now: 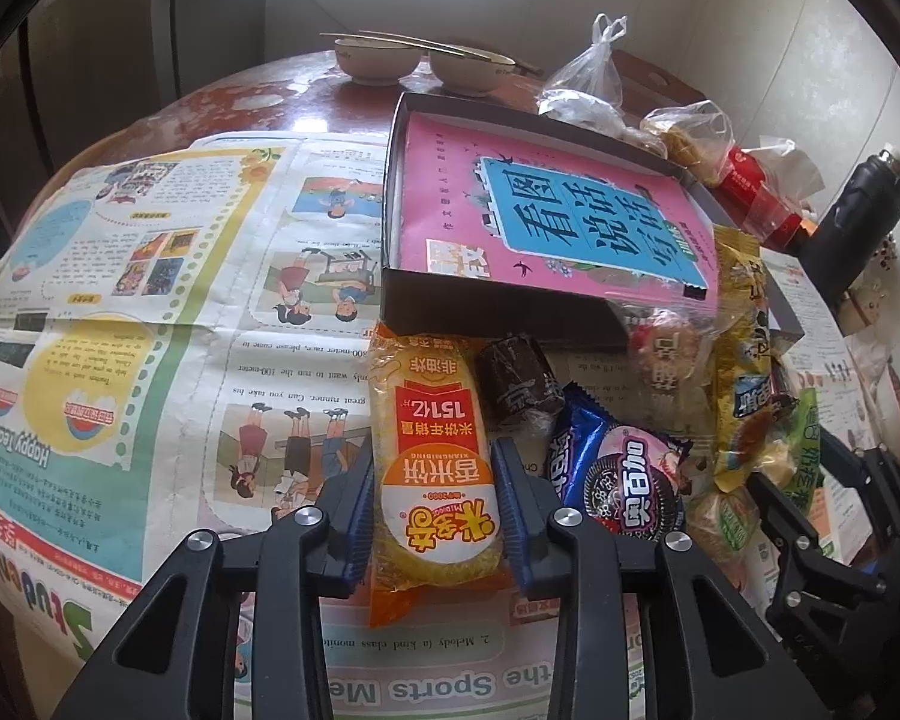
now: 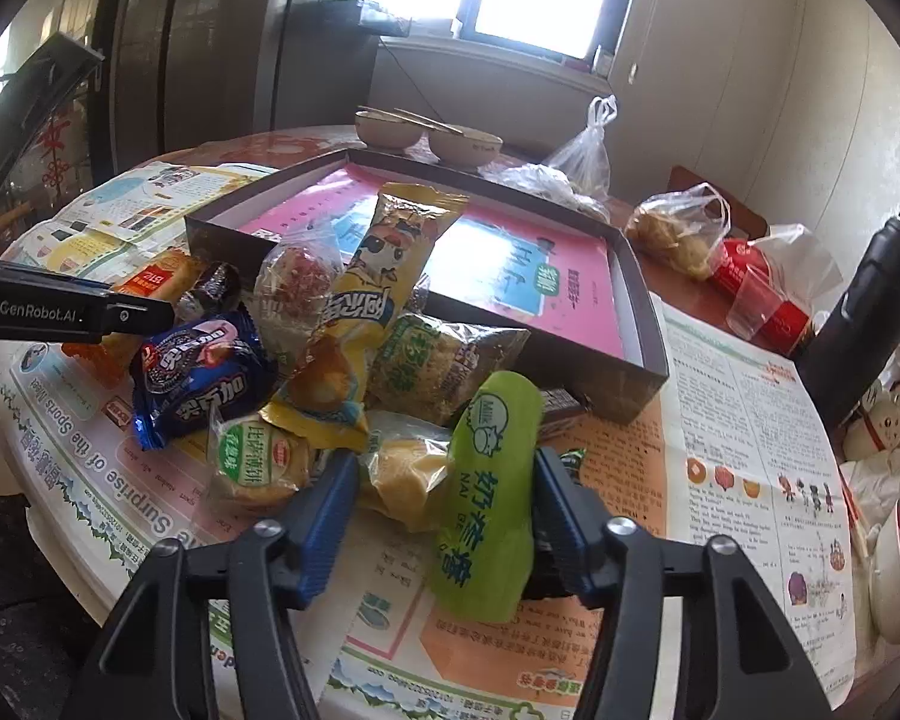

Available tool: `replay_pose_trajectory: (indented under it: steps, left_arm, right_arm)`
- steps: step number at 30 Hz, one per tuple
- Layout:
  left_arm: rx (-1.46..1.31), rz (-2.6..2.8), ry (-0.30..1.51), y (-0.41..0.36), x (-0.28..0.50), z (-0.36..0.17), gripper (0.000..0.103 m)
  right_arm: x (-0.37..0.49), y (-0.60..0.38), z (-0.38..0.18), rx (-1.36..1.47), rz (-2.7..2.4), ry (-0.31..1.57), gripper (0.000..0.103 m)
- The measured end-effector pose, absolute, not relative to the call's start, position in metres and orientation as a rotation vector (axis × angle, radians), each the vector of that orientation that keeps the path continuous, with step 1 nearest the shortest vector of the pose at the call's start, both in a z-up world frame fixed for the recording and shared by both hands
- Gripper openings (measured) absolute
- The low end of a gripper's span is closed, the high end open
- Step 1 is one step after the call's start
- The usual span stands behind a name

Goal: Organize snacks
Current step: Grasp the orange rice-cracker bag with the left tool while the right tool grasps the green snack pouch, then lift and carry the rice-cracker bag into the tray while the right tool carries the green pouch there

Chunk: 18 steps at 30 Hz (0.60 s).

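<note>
While left hand-held gripper (image 1: 435, 516) pinches rice cracker pack (image 1: 432, 474) | right hand-held gripper (image 2: 444, 516) spread around "Milk" pack (image 2: 489, 498)

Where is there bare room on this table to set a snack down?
Free: the newspaper left of the box, and the stretch between box and flask. Inside the box, the pink book is mostly bare. Crowded: the snack pile before the box.
</note>
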<state>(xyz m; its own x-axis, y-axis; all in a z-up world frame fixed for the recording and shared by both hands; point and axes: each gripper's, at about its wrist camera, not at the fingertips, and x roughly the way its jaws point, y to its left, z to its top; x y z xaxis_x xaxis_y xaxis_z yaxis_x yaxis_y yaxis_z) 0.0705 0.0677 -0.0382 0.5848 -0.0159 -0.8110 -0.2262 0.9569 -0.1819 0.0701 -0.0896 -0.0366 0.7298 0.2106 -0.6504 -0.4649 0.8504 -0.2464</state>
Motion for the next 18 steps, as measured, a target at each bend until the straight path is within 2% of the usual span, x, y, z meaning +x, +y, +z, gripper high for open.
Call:
replay_pose_trajectory:
  steps: [5,6,8,18]
  left_arm:
    - [-0.294,0.104,0.933,0.069,0.069,-0.039,0.035]
    - [-0.297,0.101,0.932,0.069,0.069,-0.039,0.035]
    - [-0.310,0.094,0.928,0.071,0.067,-0.038,0.035]
    - [-0.329,0.080,0.874,0.076,0.057,-0.021,0.032]
  right_arm:
    - [0.067,-0.090,-0.036,-0.416,0.386,0.626,0.047]
    - [0.067,-0.095,-0.034,-0.387,0.401,0.626,0.036]
    - [0.069,-0.101,-0.032,-0.347,0.430,0.656,0.030]
    - [0.071,-0.131,-0.015,-0.191,0.453,0.653,0.029]
